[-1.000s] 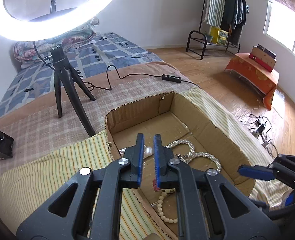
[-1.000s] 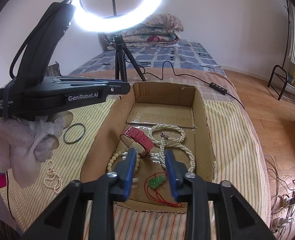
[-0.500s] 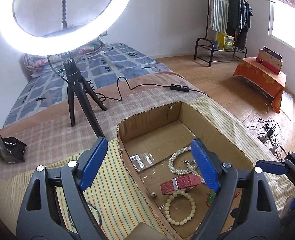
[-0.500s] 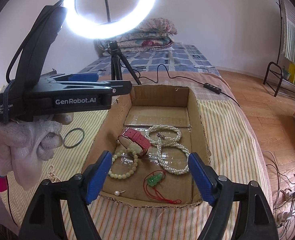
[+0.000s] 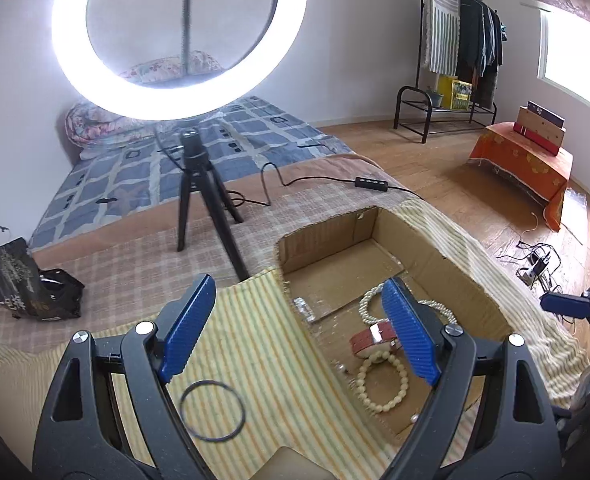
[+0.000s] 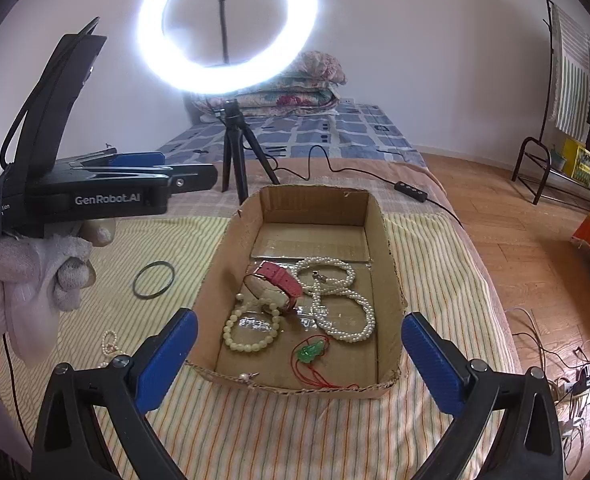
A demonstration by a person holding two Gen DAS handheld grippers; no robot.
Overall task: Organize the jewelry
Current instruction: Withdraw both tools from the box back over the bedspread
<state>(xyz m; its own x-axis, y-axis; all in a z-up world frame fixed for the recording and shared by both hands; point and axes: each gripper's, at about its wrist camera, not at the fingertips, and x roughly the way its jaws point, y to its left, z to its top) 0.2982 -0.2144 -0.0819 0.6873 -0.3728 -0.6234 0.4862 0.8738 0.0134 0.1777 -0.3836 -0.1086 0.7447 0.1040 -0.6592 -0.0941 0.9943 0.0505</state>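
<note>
An open cardboard box (image 6: 391, 264) lies on the striped cloth. Inside are a pink watch (image 6: 279, 284), a pearl necklace (image 6: 335, 292), a cream bead bracelet (image 6: 251, 332), a green pendant on red cord (image 6: 311, 352) and a pearl stud (image 6: 247, 377). A black ring (image 6: 153, 280) and a small pearl bracelet (image 6: 109, 340) rest on the cloth left of the box. My right gripper (image 6: 299, 318) hangs over the box's near wall, its jaws opening with nothing between them. My left gripper (image 5: 299, 286) stands open and empty above the box's left wall, near the black ring (image 5: 212, 410).
A ring light on a black tripod (image 6: 235, 148) stands behind the box, and its cable switch (image 6: 409, 190) lies at the back right. A black bag (image 5: 27, 284) sits far left. A gloved hand (image 6: 35, 276) holds the left gripper. The bed edge drops to wooden floor on the right.
Both grippers went from nearly shut low in the box to wide open. The left one drew back, up and leftward, bringing the black ring into view. The right one backed off slightly.
</note>
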